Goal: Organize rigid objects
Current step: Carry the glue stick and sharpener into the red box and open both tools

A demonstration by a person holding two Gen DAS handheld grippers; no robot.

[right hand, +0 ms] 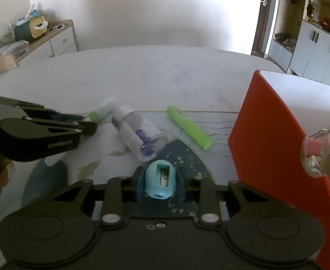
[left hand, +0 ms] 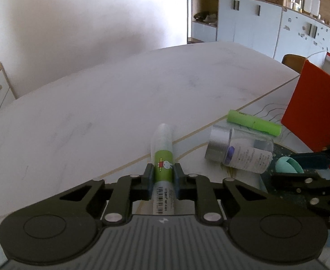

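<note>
My left gripper (left hand: 163, 175) is shut on a green-labelled glue pen (left hand: 162, 157) with a clear cap, held above the white table (left hand: 119, 94); it also shows at the left of the right wrist view (right hand: 87, 123). My right gripper (right hand: 160, 180) is shut on a teal pencil sharpener (right hand: 160, 178), which also shows in the left wrist view (left hand: 288, 164). A clear jar with a silver lid (left hand: 239, 150) lies on its side on the mat, with blue pins inside (right hand: 145, 144). A green marker (left hand: 253, 122) lies beyond it, and shows in the right wrist view (right hand: 188, 127).
A red box wall (right hand: 268, 139) stands at the right, holding assorted items (right hand: 322, 155). A patterned mat (right hand: 187, 157) covers the near table. A side cabinet (right hand: 52, 38) stands at the back left and cupboards (left hand: 250, 22) at the back right.
</note>
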